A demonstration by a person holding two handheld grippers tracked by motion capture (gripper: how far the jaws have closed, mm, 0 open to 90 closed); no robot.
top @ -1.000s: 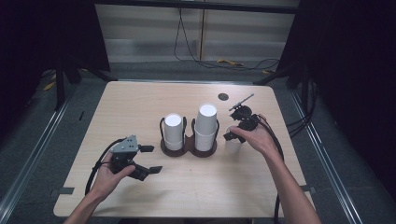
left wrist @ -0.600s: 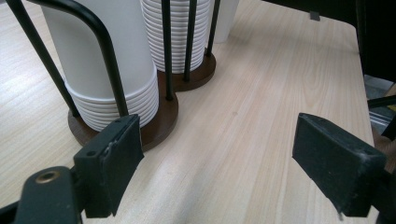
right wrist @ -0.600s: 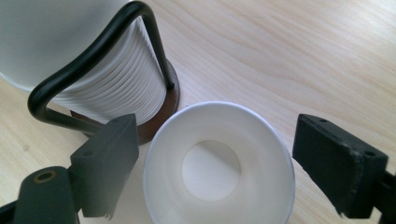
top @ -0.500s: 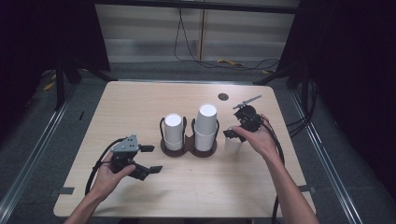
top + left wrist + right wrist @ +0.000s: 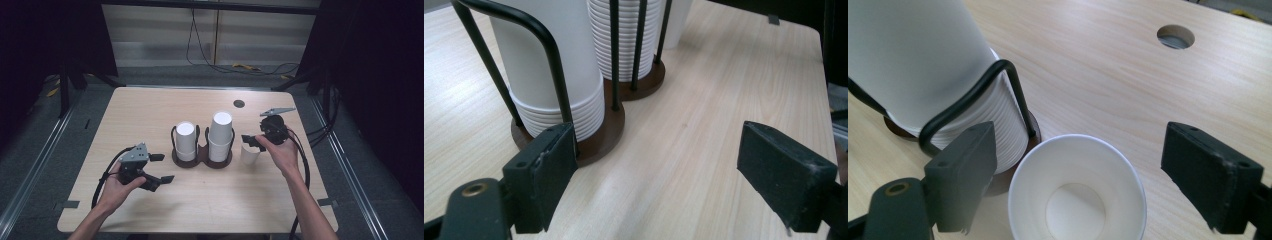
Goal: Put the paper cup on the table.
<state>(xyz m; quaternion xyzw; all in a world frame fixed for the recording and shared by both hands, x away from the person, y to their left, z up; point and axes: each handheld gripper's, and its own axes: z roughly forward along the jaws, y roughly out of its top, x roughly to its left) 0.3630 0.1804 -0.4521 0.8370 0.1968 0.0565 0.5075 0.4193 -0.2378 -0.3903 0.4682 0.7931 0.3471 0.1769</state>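
Right gripper (image 5: 253, 140), held in the right hand (image 5: 282, 152), poised over a single white paper cup (image 5: 1078, 192) standing upright and mouth-up on the light wooden table (image 5: 150, 110); jaws spread wide apart, clear of the rim on both sides, clamped on nothing. Just beside that cup, toward the gripper's own left jaw, a dark round-based wire cup holder (image 5: 973, 95) with a stack of white paper cups (image 5: 220, 136). Beyond the jaws, a round hole in the tabletop (image 5: 1175, 36).

Left gripper (image 5: 161, 168), held low near the table in the left hand (image 5: 117, 186), jaws likewise wide apart and empty. Ahead of its jaws, the shorter stack of white cups (image 5: 549, 65) in the same holder.
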